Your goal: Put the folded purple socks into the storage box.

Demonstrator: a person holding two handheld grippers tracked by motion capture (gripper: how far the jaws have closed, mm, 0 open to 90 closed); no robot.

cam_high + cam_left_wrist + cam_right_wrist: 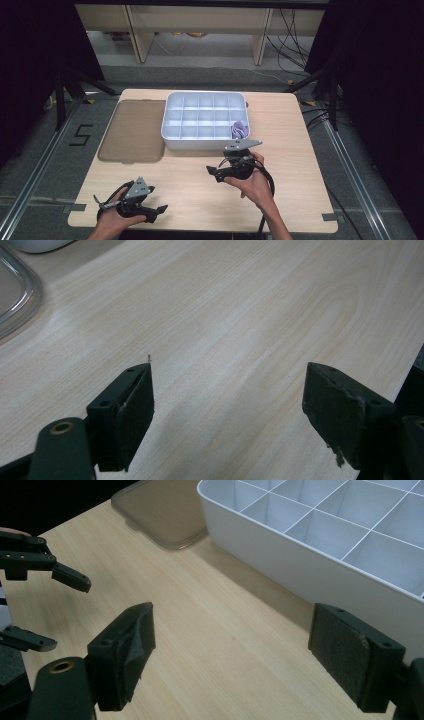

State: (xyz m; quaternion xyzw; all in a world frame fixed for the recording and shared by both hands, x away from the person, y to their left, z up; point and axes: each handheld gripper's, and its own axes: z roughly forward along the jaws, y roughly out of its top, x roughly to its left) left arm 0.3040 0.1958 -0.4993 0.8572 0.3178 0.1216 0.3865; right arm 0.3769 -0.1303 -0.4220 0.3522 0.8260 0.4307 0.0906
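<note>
The table [200, 190] carries a smoky lid [132, 131] flat at its far left and a white tray [205, 142] of compartments beside it, toward the far edge. A purple item [240, 130] lies in the tray's near-right compartment. The right gripper [216, 172] hovers just in front of the tray's near wall, below that compartment, jaws wide apart with nothing between them. The left gripper [156, 214] sits at the near-left corner, well apart from the tray, jaws also spread and empty.
</note>
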